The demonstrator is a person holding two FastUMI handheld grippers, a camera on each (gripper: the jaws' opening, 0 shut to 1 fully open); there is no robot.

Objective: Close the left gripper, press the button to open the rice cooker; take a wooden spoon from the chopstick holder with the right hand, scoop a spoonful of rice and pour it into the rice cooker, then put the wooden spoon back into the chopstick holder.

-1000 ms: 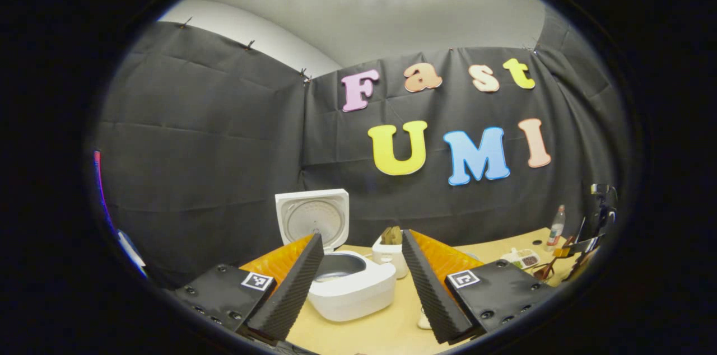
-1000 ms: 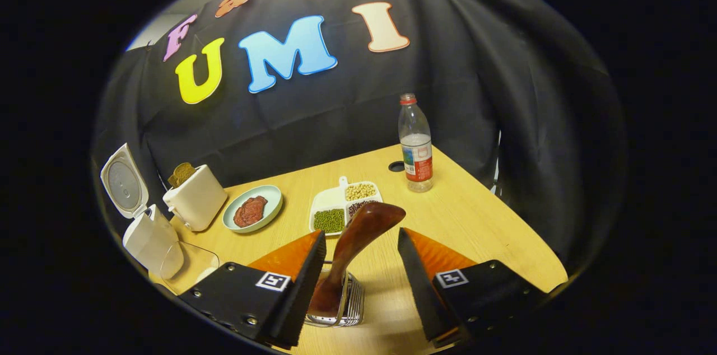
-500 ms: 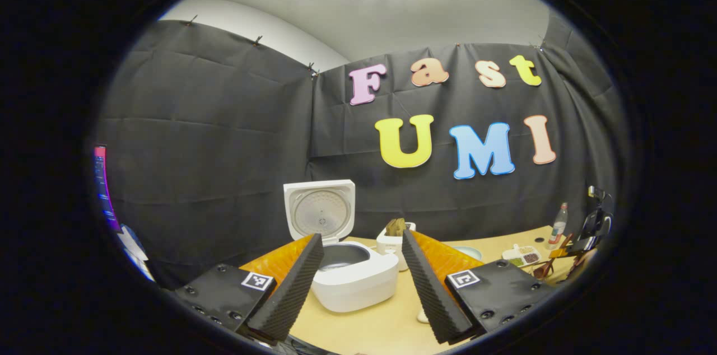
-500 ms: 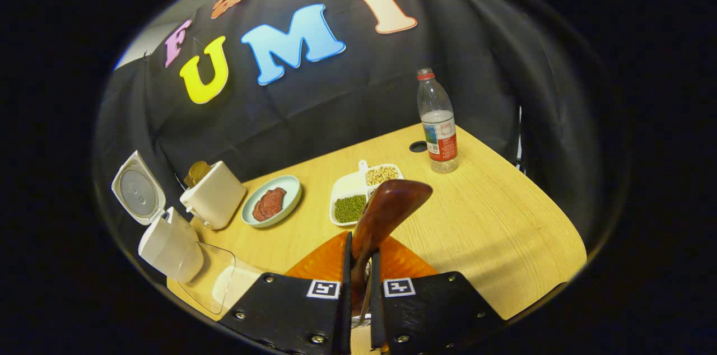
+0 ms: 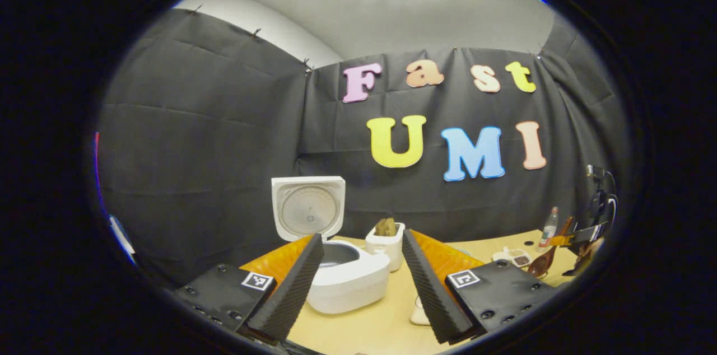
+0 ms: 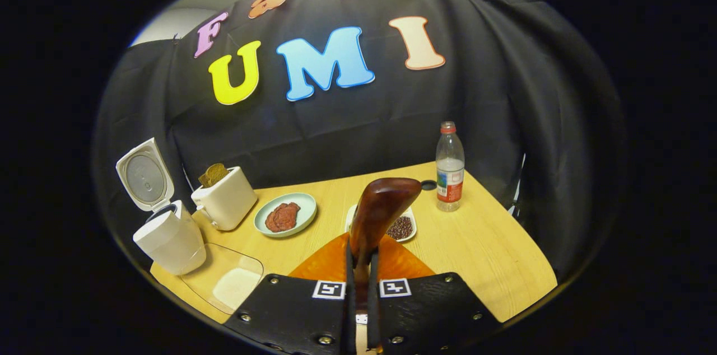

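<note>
The white rice cooker stands with its lid up, just beyond my left gripper, which is open and holds nothing. My right gripper is shut on the dark wooden spoon, whose broad end sticks up ahead of the fingers. From the right gripper view the rice cooker sits at the far left with a clear container of rice in front of it. In the left gripper view, at the far right, the right gripper holds the spoon. The chopstick holder is hidden under my right fingers.
A white toaster with bread stands beside the cooker. On the wooden table are a plate of meat, a divided dish of beans and a water bottle. A small white object lies near my left fingers.
My right gripper went from open around the spoon to shut on it, then rose with it; the metal holder dropped out of sight. The left gripper stayed open and shifted slightly.
</note>
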